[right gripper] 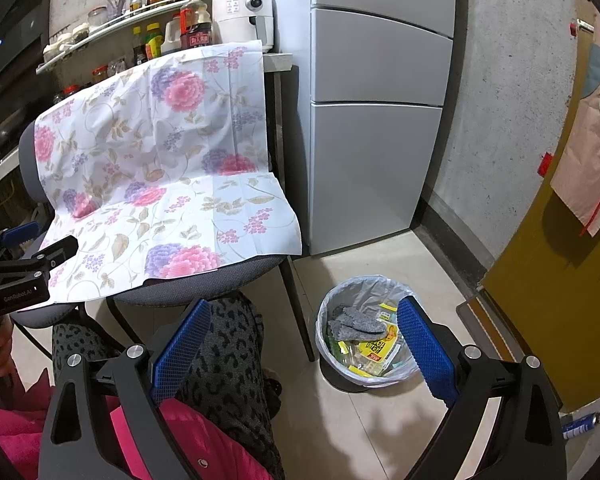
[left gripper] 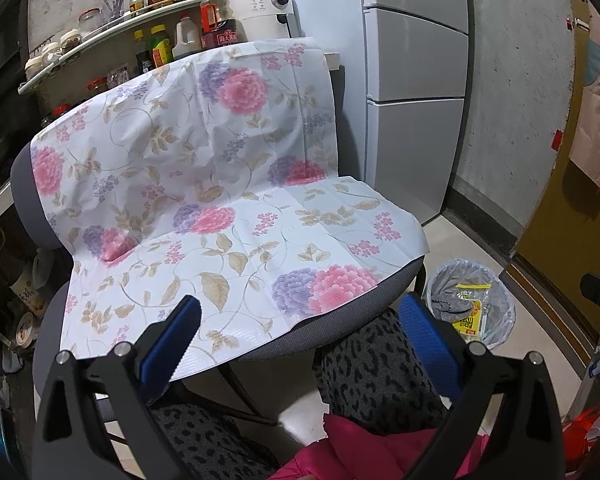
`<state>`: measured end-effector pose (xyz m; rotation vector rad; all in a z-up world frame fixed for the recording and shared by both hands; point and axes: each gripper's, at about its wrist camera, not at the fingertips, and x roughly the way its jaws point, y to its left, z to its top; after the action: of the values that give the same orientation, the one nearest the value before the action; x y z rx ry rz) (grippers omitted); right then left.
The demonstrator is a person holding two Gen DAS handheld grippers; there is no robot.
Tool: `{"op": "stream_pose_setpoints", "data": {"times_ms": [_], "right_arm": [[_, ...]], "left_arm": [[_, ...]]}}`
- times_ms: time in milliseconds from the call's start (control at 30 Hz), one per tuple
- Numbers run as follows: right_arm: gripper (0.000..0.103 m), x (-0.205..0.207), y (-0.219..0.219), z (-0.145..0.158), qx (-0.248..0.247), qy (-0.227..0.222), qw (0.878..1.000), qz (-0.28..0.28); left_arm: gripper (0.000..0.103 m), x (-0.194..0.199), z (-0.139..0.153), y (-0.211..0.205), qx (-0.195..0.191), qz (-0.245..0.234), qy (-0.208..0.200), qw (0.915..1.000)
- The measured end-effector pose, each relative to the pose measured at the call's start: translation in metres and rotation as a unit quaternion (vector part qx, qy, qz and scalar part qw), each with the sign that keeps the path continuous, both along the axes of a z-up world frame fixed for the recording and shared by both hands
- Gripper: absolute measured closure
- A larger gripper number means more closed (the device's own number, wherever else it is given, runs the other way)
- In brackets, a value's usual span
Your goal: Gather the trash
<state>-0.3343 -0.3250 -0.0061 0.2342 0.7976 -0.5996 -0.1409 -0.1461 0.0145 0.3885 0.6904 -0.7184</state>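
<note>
Kitchen clutter is filling the background: a curved wall shelf of glass jars and sauce bottles (left gripper: 112, 24), a white air fryer (left gripper: 260, 8) and a tall silver-grey refrigerator (right gripper: 376, 100) are standing behind a grey fabric chair (left gripper: 340, 316). A white plastic sheet printed with pink and purple flowers (left gripper: 204, 168) is lying over the chair's back and seat, and no loose rubbish is showing on it.

The trash is sitting in a round waste bin lined with a clear plastic bag (right gripper: 328, 320) on the pale tiled floor (right gripper: 360, 432) just beside the chair's front leg. A crumpled grey fuzzy cloth (right gripper: 354, 326) and yellow snack wrappers (right gripper: 376, 350) are lying inside.

The left gripper (left gripper: 298, 344) is hovering over the seat's front edge, its blue-padded jaws spread wide and gripping nothing. The right gripper (right gripper: 302, 354) is hanging lower, near the bin, equally wide apart and empty. The person's grey leopard-print trousers (right gripper: 224, 360) are showing between the jaws.

Judging from this, collecting looks close to finished, so the risks are small ones. A gripper sweeping low could be knocking the light bin over and spilling the wrappers. A jaw catching the liner's loose rim could be dragging it off the bin. The left jaws could also be snagging the floral sheet's overhanging edge and pulling it off the seat.
</note>
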Motion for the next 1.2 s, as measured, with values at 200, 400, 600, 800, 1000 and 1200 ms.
{"op": "stream_pose_setpoints", "data": {"times_ms": [200,400,600,800,1000,1200], "right_arm": [[0.010,0.000,0.001,0.000,0.000,0.000,1.000,-0.001],[0.010,0.000,0.002,0.000,0.000,0.000,1.000,-0.002],[0.010,0.001,0.001,-0.001,0.000,0.001,1.000,-0.001],[0.010,0.002,0.001,-0.002,-0.001,0.002,1.000,-0.002],[0.010,0.001,0.000,-0.006,-0.002,0.004,1.000,0.000],[0.010,0.004,-0.002,-0.012,0.000,0.009,1.000,0.003]], "left_arm": [[0.006,-0.002,0.001,-0.002,-0.002,0.006,-0.002,1.0000],[0.006,-0.003,-0.001,0.000,-0.003,0.009,-0.003,1.0000],[0.006,-0.001,-0.002,0.000,-0.001,0.011,-0.004,0.9999],[0.006,0.001,-0.002,0.001,-0.006,0.016,-0.003,0.9999],[0.006,0.003,-0.001,-0.002,-0.018,0.016,-0.006,0.9997],[0.006,0.027,-0.023,-0.012,-0.005,0.013,0.027,0.9996]]}}
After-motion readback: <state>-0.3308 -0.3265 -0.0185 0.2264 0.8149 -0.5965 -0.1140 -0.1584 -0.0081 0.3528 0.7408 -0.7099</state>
